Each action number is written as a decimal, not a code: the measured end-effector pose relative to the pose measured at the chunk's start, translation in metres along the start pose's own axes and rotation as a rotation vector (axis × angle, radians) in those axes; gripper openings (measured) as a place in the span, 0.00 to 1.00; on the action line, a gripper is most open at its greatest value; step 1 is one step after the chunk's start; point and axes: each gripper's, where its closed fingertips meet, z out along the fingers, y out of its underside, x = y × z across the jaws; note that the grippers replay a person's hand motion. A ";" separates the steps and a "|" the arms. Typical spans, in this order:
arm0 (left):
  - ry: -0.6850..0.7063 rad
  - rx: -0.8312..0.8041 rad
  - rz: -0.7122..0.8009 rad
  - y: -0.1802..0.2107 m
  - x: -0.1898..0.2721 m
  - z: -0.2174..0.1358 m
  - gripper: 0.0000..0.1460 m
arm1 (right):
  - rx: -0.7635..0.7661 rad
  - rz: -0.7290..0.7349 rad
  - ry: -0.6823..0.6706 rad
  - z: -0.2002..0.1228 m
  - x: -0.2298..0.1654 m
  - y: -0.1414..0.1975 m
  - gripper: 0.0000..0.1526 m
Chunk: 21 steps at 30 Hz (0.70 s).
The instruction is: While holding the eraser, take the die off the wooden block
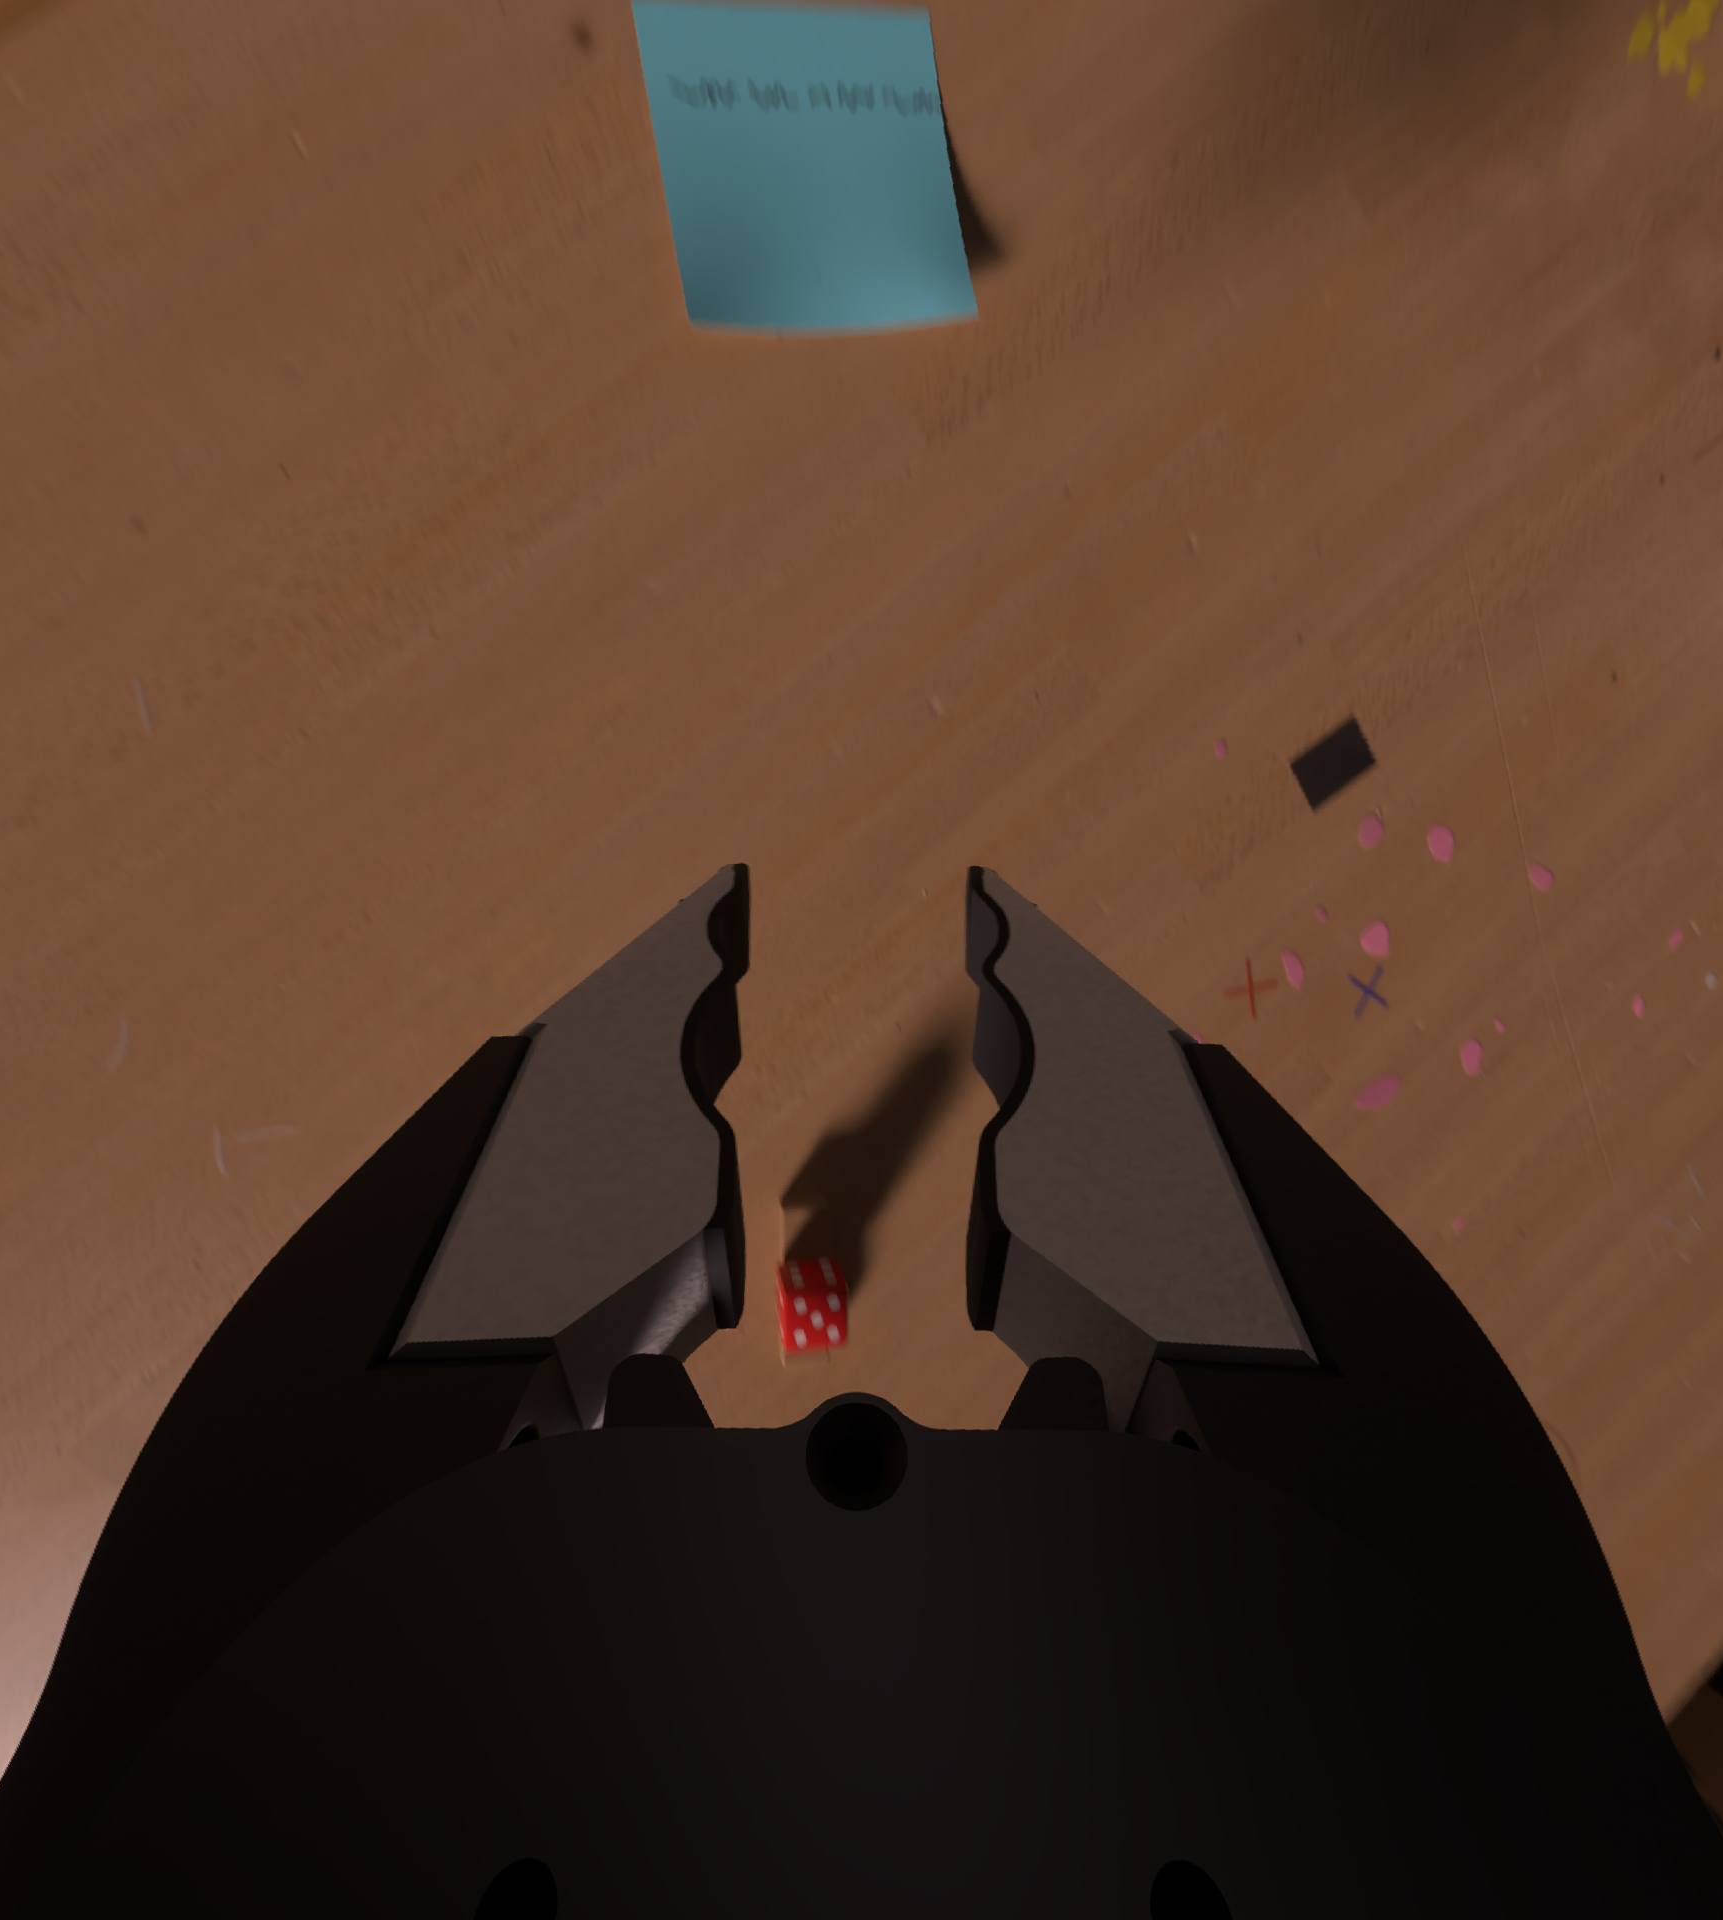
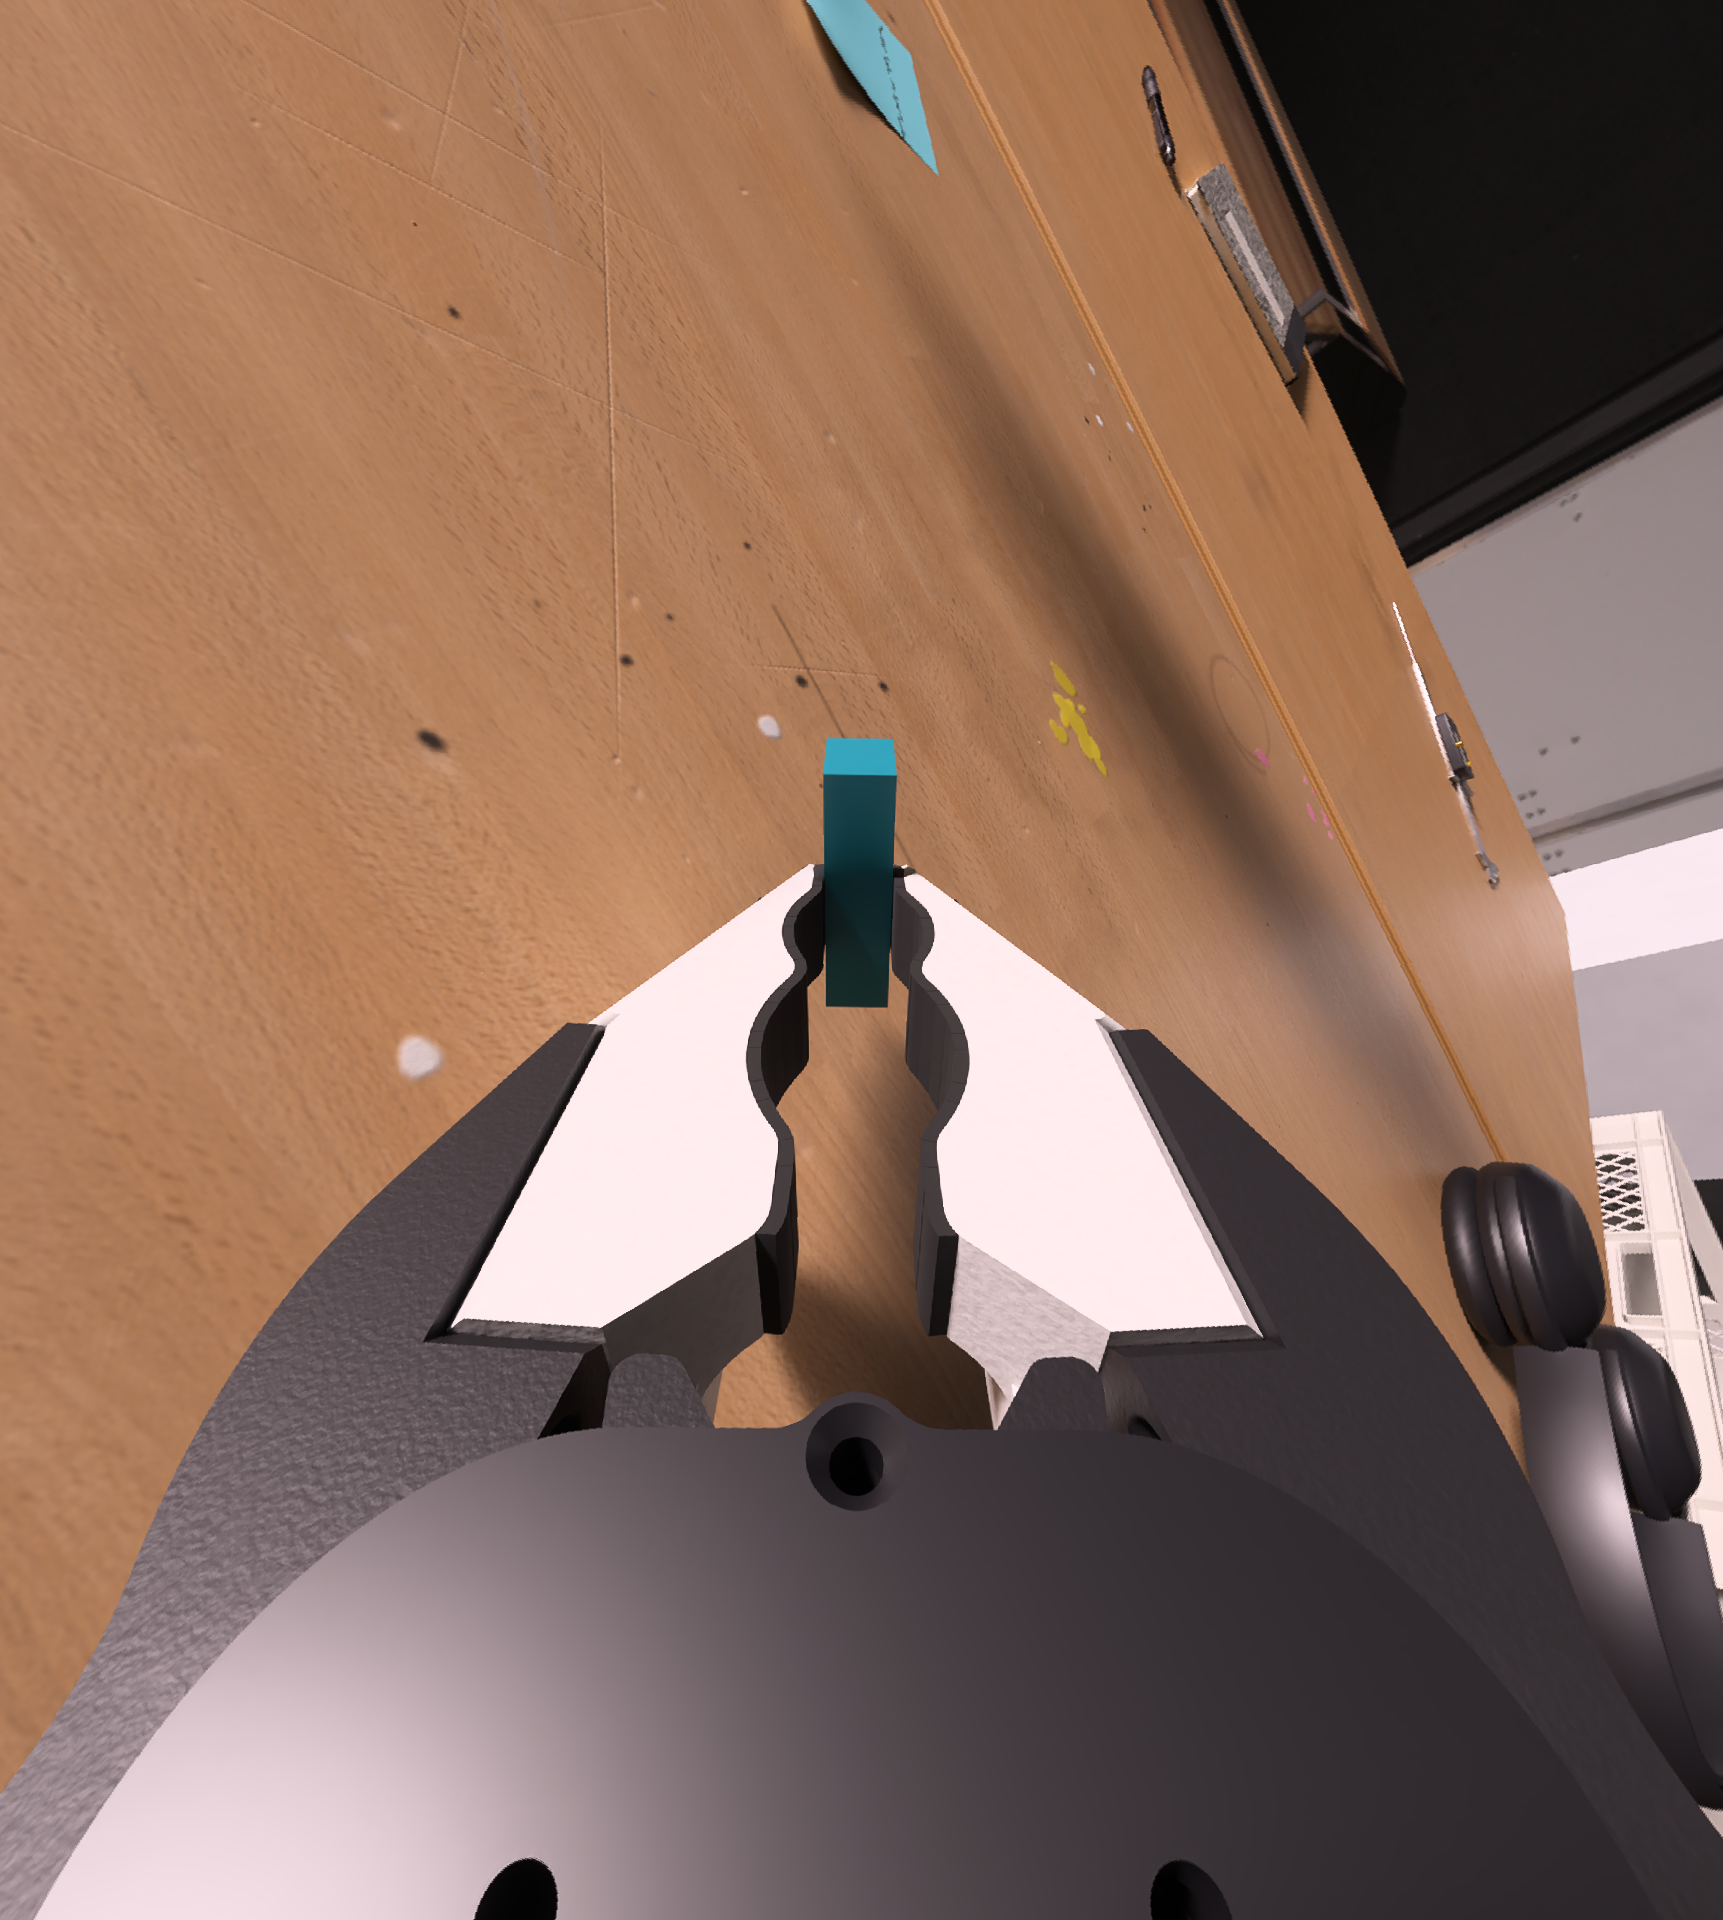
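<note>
In the left wrist view a red die (image 1: 813, 1306) with white pips shows far below, between the roots of my left gripper's fingers. It sits on a wood-coloured block that hardly stands out from the table; only its thin pale left edge (image 1: 785, 1242) and its long shadow show. My left gripper (image 1: 858, 883) is open and empty, high above the die. My right gripper (image 2: 857, 878) is shut on a teal eraser (image 2: 858, 810), which stands upright between the fingertips and sticks out beyond them, above the table.
A blue sticky note (image 1: 805, 177) lies farther ahead on the wooden table; it also shows in the right wrist view (image 2: 883, 78). A small black square (image 1: 1333, 762) and pink paint spots lie to the right. The table edge, a black clamp (image 2: 1563, 1351) and a white crate (image 2: 1719, 1455) are at the right.
</note>
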 end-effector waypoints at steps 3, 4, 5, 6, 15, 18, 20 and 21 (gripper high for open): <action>-0.006 -0.154 -0.009 0.030 0.009 0.000 0.38 | 0.000 0.000 -0.001 0.000 0.000 0.000 0.07; -0.033 -0.242 0.006 0.043 0.010 0.005 0.43 | 0.000 -0.001 -0.001 0.000 0.000 0.000 0.07; -0.078 -0.334 0.038 0.056 0.010 0.010 0.51 | -0.001 -0.001 -0.001 0.000 0.000 0.000 0.07; -0.124 -0.410 0.074 0.065 0.009 0.016 0.62 | -0.001 -0.001 -0.001 0.000 0.000 0.000 0.07; -0.407 -0.569 0.311 0.075 -0.022 0.021 0.36 | 0.000 -0.001 -0.003 0.000 -0.001 0.000 0.07; -0.380 -0.555 0.251 0.076 -0.032 0.015 0.20 | 0.000 0.000 -0.004 0.000 -0.001 0.000 0.07; -0.389 -0.513 0.223 0.070 -0.042 0.011 0.20 | -0.001 0.000 -0.003 0.000 -0.001 0.000 0.07; -0.405 -0.487 0.207 0.066 -0.048 0.009 0.20 | -0.001 0.000 -0.003 0.000 -0.001 0.000 0.07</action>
